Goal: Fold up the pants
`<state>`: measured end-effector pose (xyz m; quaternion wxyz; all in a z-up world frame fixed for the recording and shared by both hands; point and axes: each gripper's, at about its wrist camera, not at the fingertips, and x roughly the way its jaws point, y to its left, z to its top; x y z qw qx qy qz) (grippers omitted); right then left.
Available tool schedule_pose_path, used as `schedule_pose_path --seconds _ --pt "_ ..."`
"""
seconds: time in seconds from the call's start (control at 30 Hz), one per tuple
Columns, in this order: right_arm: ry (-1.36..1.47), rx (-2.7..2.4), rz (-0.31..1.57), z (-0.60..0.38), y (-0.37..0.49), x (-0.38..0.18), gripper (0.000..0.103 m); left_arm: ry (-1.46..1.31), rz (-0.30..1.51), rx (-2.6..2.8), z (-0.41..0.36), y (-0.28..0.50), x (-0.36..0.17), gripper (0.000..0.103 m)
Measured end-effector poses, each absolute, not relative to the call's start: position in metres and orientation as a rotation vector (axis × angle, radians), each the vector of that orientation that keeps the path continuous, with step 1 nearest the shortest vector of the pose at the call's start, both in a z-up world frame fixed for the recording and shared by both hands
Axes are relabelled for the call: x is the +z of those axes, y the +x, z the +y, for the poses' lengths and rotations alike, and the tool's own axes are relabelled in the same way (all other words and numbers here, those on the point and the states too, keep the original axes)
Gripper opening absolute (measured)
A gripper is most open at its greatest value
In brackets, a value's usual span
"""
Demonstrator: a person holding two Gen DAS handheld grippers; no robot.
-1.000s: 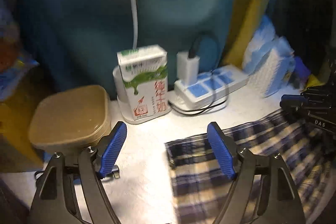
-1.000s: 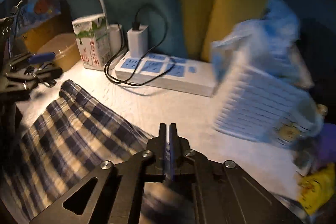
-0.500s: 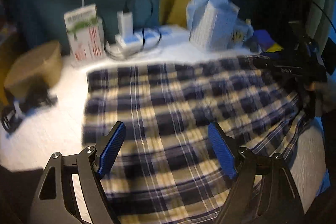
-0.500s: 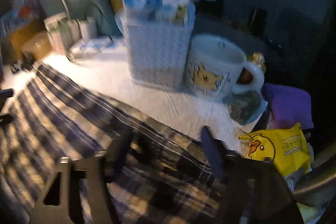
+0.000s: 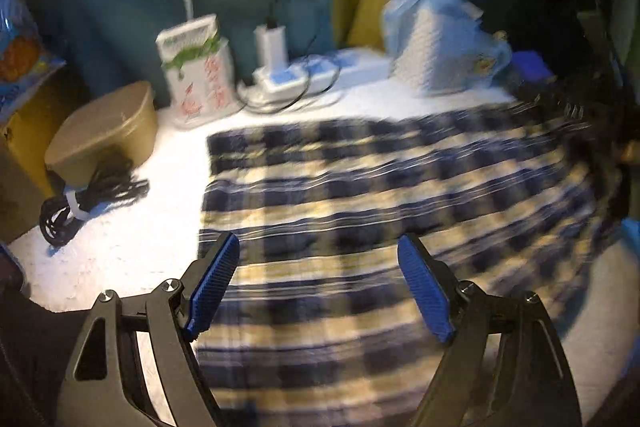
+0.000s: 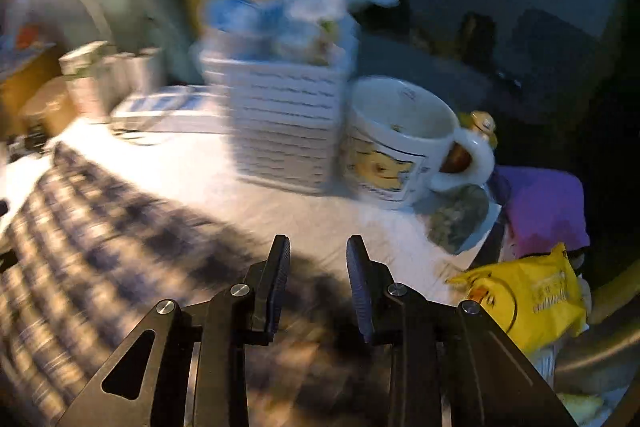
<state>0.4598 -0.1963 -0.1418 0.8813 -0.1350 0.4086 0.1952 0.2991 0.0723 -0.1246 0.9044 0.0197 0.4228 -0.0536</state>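
Brown and dull, the lidded tub (image 5: 100, 125) sits at the far left of the white surface (image 5: 132, 227), with a tied bundle of black cable (image 5: 86, 201) just in front of it. Next along stands a milk carton (image 5: 198, 67) with a green splash and red Chinese characters too blurred to read, then a white charger (image 5: 272, 45) plugged into a power strip (image 5: 298, 77).

The plaid pants (image 5: 360, 211) lie spread flat across the middle of the surface, blue and cream checks running toward you. Your left gripper (image 5: 318, 285) hovers above their near edge with its blue pads spread wide, holding nothing. Your right gripper (image 6: 316, 281) is over the pants' right end, its fingers partly parted with a clear gap and no cloth between them.

To make the fold clean, I'd judge you should bring each gripper down onto one edge of the cloth, pinch both layers together, and lift evenly so the checks stay lined up. Mind the clutter on the right: a white woven basket (image 6: 286, 123), a mug (image 6: 400, 143) with a yellow cartoon print, a purple cloth (image 6: 544, 207) and a yellow packet (image 6: 532, 297) whose printing is too smeared to read.
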Motion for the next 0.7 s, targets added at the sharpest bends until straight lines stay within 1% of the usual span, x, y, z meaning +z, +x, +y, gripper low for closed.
schedule_pose_path --seconds 0.03,0.07,0.1,0.13,0.27,0.4,0.5,0.57,0.7 --pt "-0.284 0.431 0.841 -0.194 0.444 -0.137 0.035 0.031 0.862 -0.137 0.064 0.296 -0.121 0.082" --pt "-0.288 0.456 0.836 -0.192 0.43 -0.135 0.041 0.027 0.853 -0.165 0.056 0.289 -0.117 0.082" --pt "-0.288 0.485 0.831 -0.189 0.416 -0.133 0.061 0.028 0.849 -0.188 0.048 0.283 -0.116 0.082" --pt "-0.282 0.512 0.824 -0.186 0.399 -0.132 0.076 0.032 0.848 -0.208 0.04 0.279 -0.117 0.082" --pt "-0.264 0.59 0.834 -0.173 0.35 -0.137 0.077 0.022 0.882 -0.267 0.018 0.261 -0.125 0.082" --pt "-0.311 0.661 0.868 -0.147 0.31 -0.158 0.077 0.005 0.95 -0.252 0.011 0.253 -0.149 0.082" --pt "-0.316 0.665 0.911 -0.139 0.298 -0.178 0.077 0.022 0.992 -0.214 0.014 0.248 -0.168 0.082" --pt "-0.355 0.634 0.92 -0.138 0.292 -0.192 0.077 0.037 0.973 -0.201 0.018 0.243 -0.173 0.082" --pt "-0.341 0.6 0.91 -0.154 0.285 -0.195 0.077 0.062 0.96 -0.169 0.026 0.234 -0.175 0.084"
